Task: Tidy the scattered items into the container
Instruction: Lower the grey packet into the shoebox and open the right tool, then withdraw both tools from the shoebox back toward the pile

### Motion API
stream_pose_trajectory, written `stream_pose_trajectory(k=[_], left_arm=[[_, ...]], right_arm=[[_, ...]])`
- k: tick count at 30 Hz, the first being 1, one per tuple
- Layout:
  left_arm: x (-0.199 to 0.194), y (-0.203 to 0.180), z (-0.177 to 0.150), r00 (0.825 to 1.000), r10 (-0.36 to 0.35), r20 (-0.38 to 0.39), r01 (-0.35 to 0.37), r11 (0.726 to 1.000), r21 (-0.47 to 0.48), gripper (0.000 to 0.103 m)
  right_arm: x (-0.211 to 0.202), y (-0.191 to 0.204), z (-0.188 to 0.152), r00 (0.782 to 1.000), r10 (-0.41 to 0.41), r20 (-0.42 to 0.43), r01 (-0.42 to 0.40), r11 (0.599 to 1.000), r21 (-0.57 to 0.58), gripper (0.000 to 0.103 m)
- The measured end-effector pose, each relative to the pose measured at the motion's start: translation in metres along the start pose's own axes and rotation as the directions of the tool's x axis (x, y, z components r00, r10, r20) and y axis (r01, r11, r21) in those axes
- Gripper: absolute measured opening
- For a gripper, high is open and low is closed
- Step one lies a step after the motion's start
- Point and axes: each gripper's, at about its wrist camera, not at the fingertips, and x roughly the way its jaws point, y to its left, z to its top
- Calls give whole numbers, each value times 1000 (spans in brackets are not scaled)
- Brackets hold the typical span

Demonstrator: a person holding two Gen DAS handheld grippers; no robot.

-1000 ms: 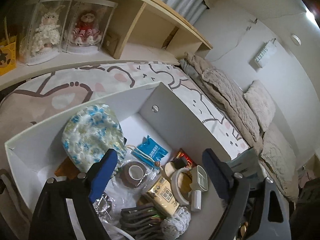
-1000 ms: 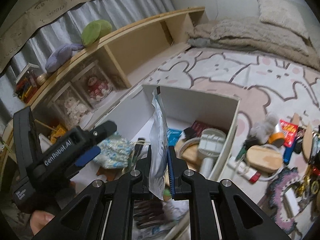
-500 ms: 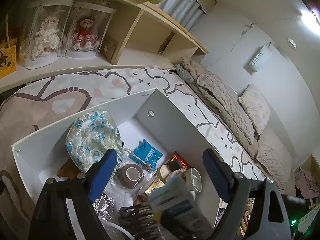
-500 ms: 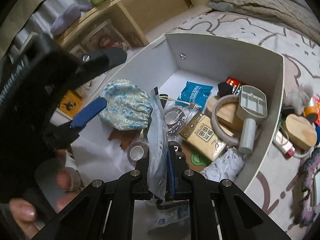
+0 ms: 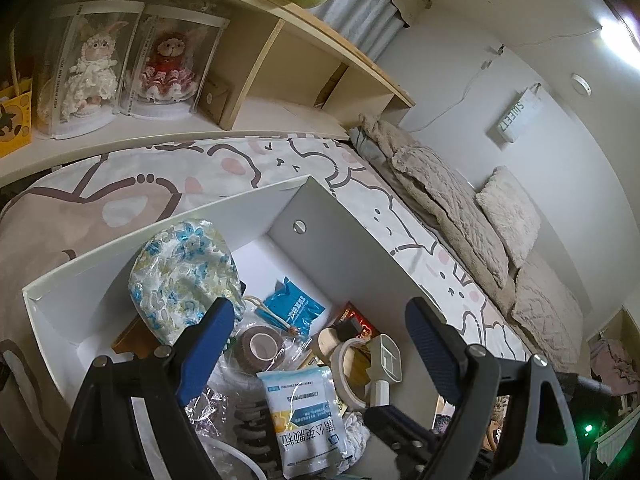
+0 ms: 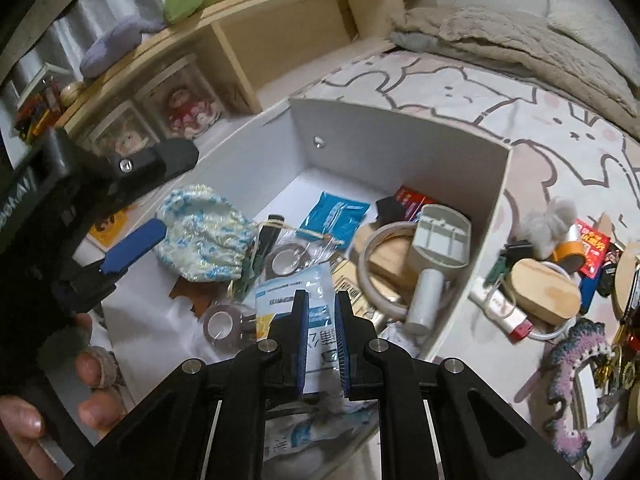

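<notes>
The white box (image 5: 340, 224) (image 6: 400, 148) on the patterned bed holds several items: a floral pouch (image 5: 184, 272) (image 6: 200, 236), a blue packet (image 5: 294, 308) (image 6: 336, 216), tape rolls and a white scoop (image 6: 436, 248). A white and blue pouch (image 5: 308, 416) (image 6: 288, 296) lies flat on top of them. My right gripper (image 6: 320, 300) is open just above that pouch, holding nothing. My left gripper (image 5: 320, 316) is open and empty above the box.
Scattered items lie on the bed right of the box: a wooden oval (image 6: 544, 292), orange tape (image 6: 568, 252), a red packet (image 6: 592, 248), a grey fluffy toy (image 6: 552, 224), a crocheted piece (image 6: 576, 360). A wooden shelf (image 5: 280, 64) with boxed dolls stands behind.
My right gripper carried the white and blue pouch down into the box, then opened and released it. The pouch now lies flat on the other items. The left gripper stayed open.
</notes>
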Motion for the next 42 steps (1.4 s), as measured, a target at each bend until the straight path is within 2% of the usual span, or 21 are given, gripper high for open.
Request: stream_pose_trajectory(k=[8,19,20,21,22,23,24,34,42], left_arm=[[-2,-6,-2,1000,24,7,-24,998,50,88],[-8,-24,-8,997,67,31,-71,987,147,88],[-9,-25,-8,997,73,36,-78,985,155,88],[-10,-26,-9,996,80,40,-85,983,161,92],[-11,-27,-9,995,85,44,-92,982,165,96],[-12,-28,-9,994,91,53,-99,980,170,102],[-13,-29,-10,993,97,62,-107,979,176,103],[-15,-36,-12,987,144,77,-157,966,205,103],[-15,-41,-15,985,153,80,-167,962,218,103]], right_arm=[[-17,2,1,998,-3,59,6,999,-42,13],[-35,2,-2,988,-62,143,77,992,-103,14],[-36,0,-1,986,-74,150,89,991,-100,28],[-38,-1,-1,983,-88,159,104,990,-95,81],[-39,-2,-2,980,-95,173,112,990,-91,103],[-41,-3,-2,976,-98,194,117,989,-89,103],[-41,-5,-3,974,-99,203,119,989,-88,103],[-31,-7,-1,968,-125,219,149,984,-99,103],[-45,-14,-5,964,-127,235,151,985,-86,103]])
